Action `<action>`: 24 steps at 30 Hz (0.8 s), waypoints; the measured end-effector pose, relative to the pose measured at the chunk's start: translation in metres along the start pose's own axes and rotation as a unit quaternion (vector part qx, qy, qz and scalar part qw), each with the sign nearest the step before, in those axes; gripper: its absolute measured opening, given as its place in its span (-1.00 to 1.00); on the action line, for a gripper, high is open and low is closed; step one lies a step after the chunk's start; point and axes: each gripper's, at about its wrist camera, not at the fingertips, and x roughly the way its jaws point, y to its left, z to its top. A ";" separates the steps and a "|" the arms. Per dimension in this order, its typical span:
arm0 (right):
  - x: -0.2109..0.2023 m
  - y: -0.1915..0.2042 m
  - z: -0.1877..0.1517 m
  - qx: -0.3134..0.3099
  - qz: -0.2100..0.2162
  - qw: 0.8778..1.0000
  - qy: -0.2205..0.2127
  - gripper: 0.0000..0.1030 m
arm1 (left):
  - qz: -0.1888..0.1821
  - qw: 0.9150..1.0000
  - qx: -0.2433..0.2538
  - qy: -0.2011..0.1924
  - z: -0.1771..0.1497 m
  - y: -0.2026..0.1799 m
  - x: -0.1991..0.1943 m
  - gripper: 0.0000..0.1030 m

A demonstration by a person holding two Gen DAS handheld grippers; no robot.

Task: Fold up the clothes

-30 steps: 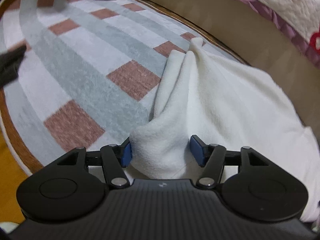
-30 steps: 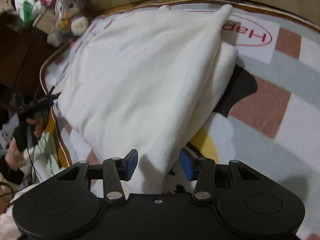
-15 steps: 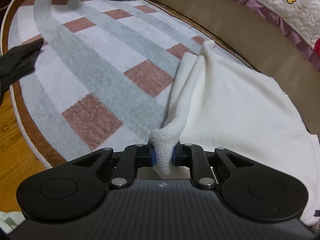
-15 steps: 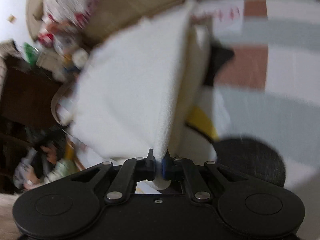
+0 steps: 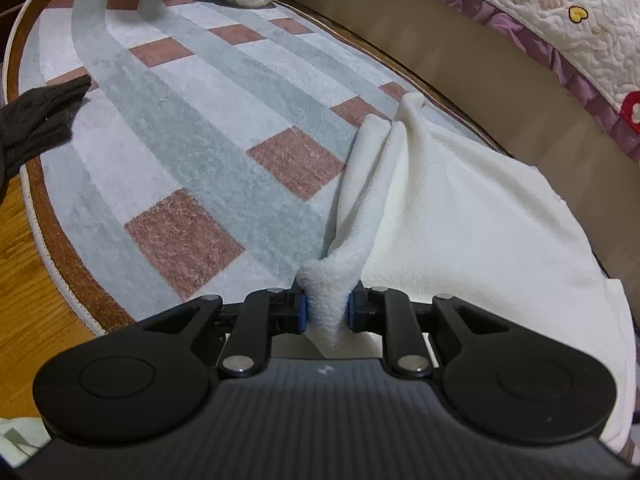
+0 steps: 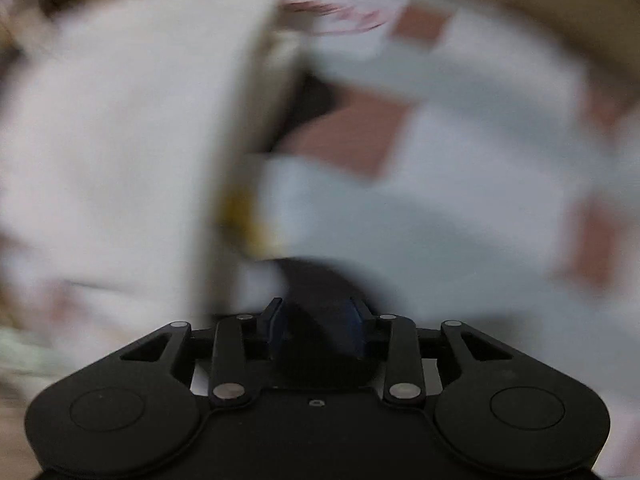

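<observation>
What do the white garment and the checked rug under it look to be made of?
White garment: looks like fleece, matt and fuzzy, with a nubbly pile where the left claw pinches it. Rug: seems a short-pile woven textile, matt, fibres showing in the brown squares, with a bound edge.

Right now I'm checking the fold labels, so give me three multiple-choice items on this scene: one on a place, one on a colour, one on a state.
1. Where does the white garment lie on the rug?
A. At the rug's right side, by the bed
B. On the wooden floor
C. On top of the quilt

2. What colour are the rug's small squares?
A. Green
B. Reddish brown
C. Black

3. What is between the left gripper pads?
A. Nothing
B. A dark sock
C. A bunched fold of the white garment

Answers: 1 A, the cloth spreads along the rug's right edge near the bed base. 2 B, the squares show reddish brown among grey and white bands. 3 C, the fleece is pinched between the blue pads.
</observation>
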 end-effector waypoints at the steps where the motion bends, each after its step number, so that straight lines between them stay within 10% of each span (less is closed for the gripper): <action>1: -0.009 0.000 0.006 0.006 0.002 1.000 -0.015 -0.22 | -0.009 1.000 -0.010 -0.003 0.001 0.003 -0.005 -0.67; 8: -0.077 0.065 0.079 -0.033 0.071 0.988 -0.133 -0.22 | -0.004 1.000 -0.024 -0.002 -0.005 0.011 -0.024 -0.66; 16: -0.085 0.197 0.165 -0.087 0.170 0.964 -0.183 -0.18 | 0.140 0.986 0.039 -0.077 0.003 0.006 -0.043 -0.66; 24: -0.019 0.242 0.167 -0.094 0.213 0.941 -0.245 -0.18 | 0.019 0.992 0.108 -0.063 0.028 -0.028 -0.028 -0.58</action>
